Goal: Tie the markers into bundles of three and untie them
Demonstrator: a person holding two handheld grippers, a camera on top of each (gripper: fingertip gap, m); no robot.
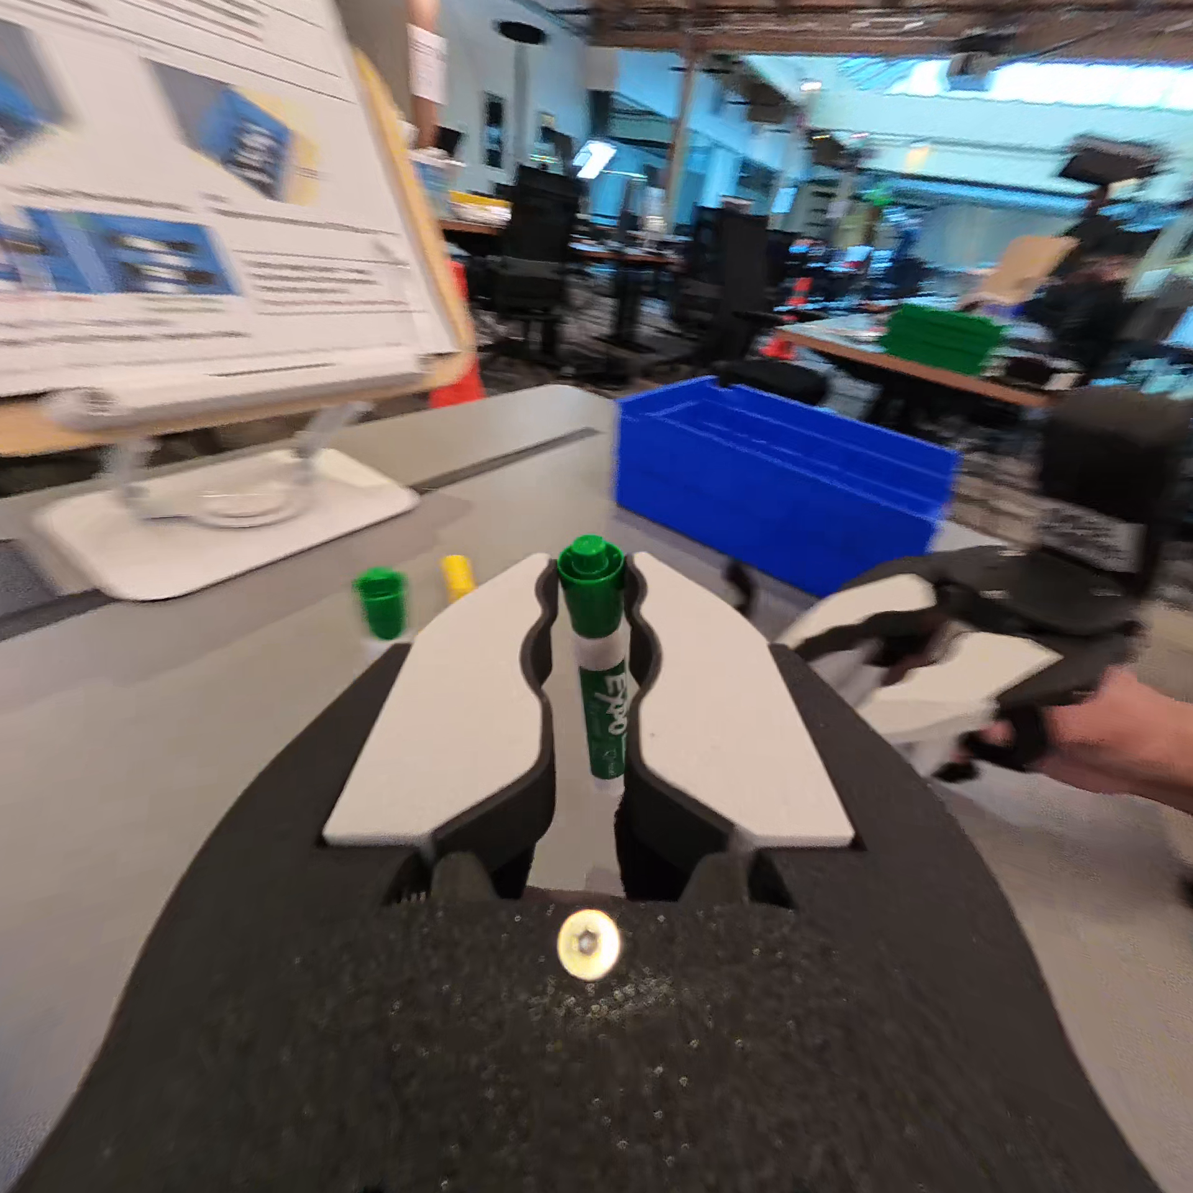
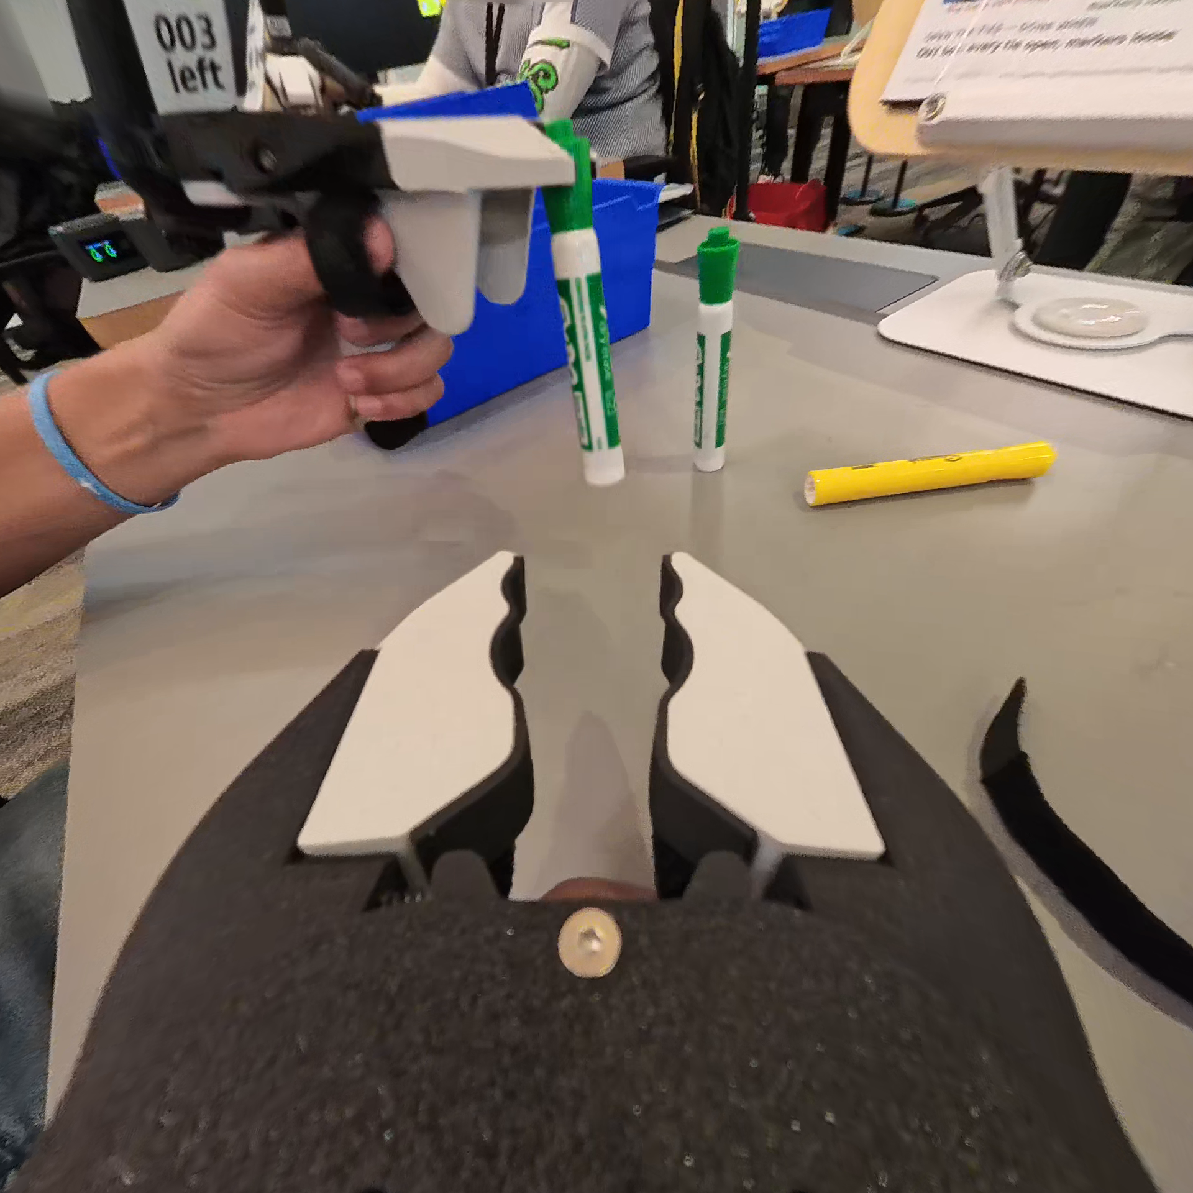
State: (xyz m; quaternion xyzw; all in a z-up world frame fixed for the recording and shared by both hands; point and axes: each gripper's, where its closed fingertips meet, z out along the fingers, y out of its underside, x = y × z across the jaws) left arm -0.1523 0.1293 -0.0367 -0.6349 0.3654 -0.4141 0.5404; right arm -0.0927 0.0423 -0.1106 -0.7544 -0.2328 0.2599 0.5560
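My left gripper (image 1: 591, 568) is shut on a green marker (image 1: 600, 671) by its cap and holds it upright above the grey table. In the right wrist view this held marker (image 2: 584, 336) hangs from the left gripper (image 2: 555, 161), its base just off the table. A second green marker (image 2: 713, 348) stands upright on the table beside it; it also shows in the left wrist view (image 1: 381, 603). A yellow marker (image 2: 929, 472) lies flat on the table to the right; its tip shows in the left wrist view (image 1: 457, 576). My right gripper (image 2: 592, 568) is open and empty, low over the table.
A blue bin (image 1: 774, 490) stands at the table's far side, also in the right wrist view (image 2: 549, 310). A document stand with a white base (image 1: 219, 516) holds printed sheets. A black strap (image 2: 1065, 858) lies on the table near right. A person sits behind the bin. The left gripper's tips are roughly 12 cm from the right gripper's.
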